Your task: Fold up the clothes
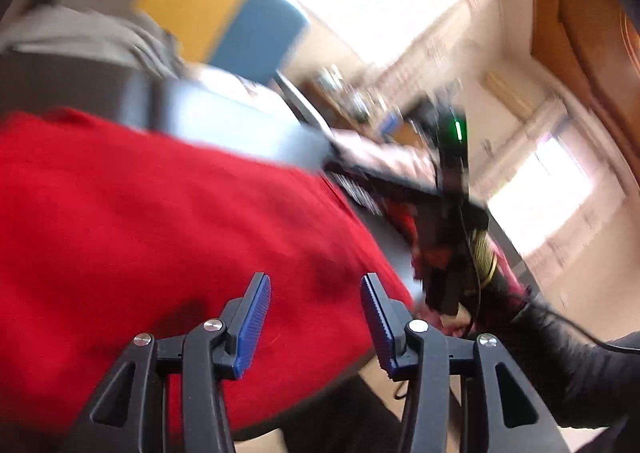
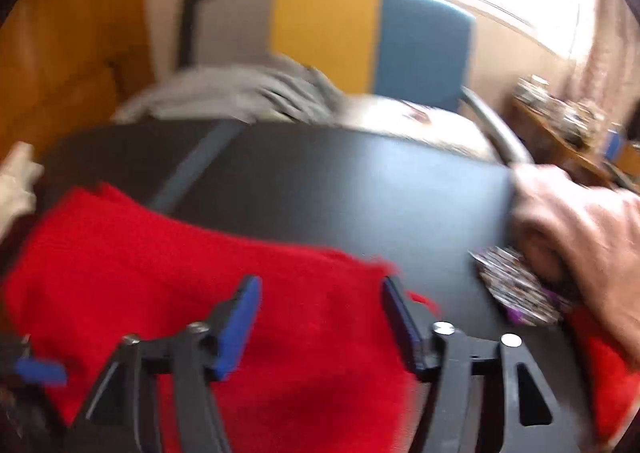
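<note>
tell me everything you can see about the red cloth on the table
The red cloth is a thick, fuzzy, knit-looking fabric, bright red and plain. It lies spread on the dark table, covering its near left part, with an uneven far edge. Both views are blurred, so folds are hard to read. The left gripper and right gripper stand open above it, gripping nothing.

Sweater (image 2: 200, 253) on table (image 2: 340, 181); chair (image 2: 376, 37) probably behind.

Your red knitted garment (image 1: 160, 221) runs off the frame at 9 o'clock, smeared by motion blur. At 3 o'clock in your right wrist view, a patterned dark object (image 2: 516, 285) is too blurred to identify, half hidden under a pinkish cloth (image 2: 580, 221).
</note>
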A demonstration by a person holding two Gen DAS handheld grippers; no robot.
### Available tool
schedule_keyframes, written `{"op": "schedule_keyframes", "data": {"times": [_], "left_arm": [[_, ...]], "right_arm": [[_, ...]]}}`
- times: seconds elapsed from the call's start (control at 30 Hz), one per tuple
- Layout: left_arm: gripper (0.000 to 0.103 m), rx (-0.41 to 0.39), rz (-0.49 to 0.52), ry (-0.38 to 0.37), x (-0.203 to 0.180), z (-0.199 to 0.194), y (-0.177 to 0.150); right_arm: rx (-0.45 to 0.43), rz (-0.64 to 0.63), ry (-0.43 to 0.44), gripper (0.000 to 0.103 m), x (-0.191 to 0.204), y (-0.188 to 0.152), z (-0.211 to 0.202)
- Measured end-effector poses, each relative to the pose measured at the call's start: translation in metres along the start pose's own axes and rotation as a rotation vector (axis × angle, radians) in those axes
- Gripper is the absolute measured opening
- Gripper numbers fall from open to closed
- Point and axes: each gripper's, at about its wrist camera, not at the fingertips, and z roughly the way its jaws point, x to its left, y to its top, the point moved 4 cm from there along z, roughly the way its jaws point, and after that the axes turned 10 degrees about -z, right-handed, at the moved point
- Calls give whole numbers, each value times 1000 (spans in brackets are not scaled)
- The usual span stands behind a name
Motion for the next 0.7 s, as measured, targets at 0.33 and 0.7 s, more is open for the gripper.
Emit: {"op": "schedule_keyframes", "data": {"times": [0.33, 0.7], "left_arm": [[64, -76, -198, 166, 140, -138, 5], [49, 60, -198, 5, 156, -91, 21]], "right_arm": [[4, 34, 236, 73, 65, 8, 86], [-17, 21, 328, 97, 68, 9, 92]]}}
